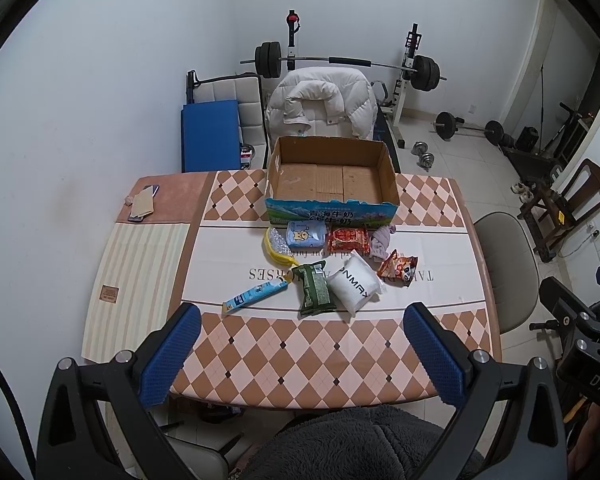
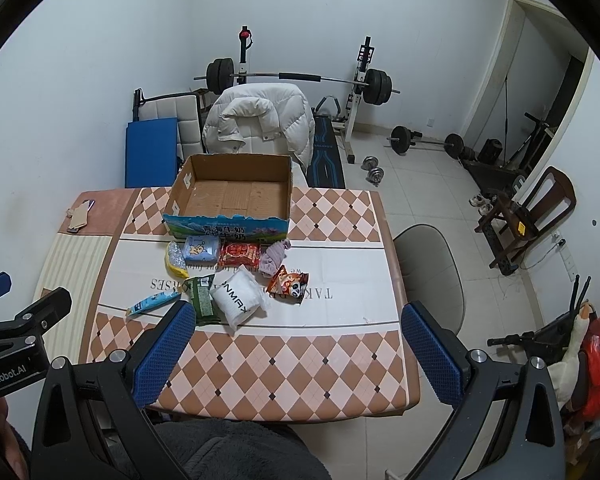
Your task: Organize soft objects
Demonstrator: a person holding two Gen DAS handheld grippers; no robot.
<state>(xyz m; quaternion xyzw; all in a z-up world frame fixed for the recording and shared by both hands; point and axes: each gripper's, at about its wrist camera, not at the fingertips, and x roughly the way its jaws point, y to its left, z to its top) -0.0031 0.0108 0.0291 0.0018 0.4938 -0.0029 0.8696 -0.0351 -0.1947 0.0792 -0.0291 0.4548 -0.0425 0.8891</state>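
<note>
An empty cardboard box [image 1: 332, 176] [image 2: 232, 196] stands at the table's far side. In front of it lie soft items: a white pack [image 1: 356, 285] [image 2: 240, 300], a green pouch [image 1: 315, 290] [image 2: 202, 297], a blue tube [image 1: 256, 295] [image 2: 152, 303], a blue tissue pack [image 1: 305, 234] [image 2: 201, 249], a red packet [image 1: 348, 239] [image 2: 240, 255], an orange panda snack bag [image 1: 399, 267] [image 2: 289, 284], a mauve cloth [image 1: 382, 242] [image 2: 274, 257] and a yellow sponge [image 1: 275, 245] [image 2: 175, 260]. My left gripper [image 1: 302, 354] and right gripper [image 2: 296, 354] are open and empty above the near table edge.
A phone and card [image 1: 144, 203] lie at the table's far left corner. A chair with a white jacket [image 1: 322, 106] stands behind the box; a grey chair [image 2: 432, 276] is at the table's right. A weight bench and barbells [image 2: 296, 78] are beyond.
</note>
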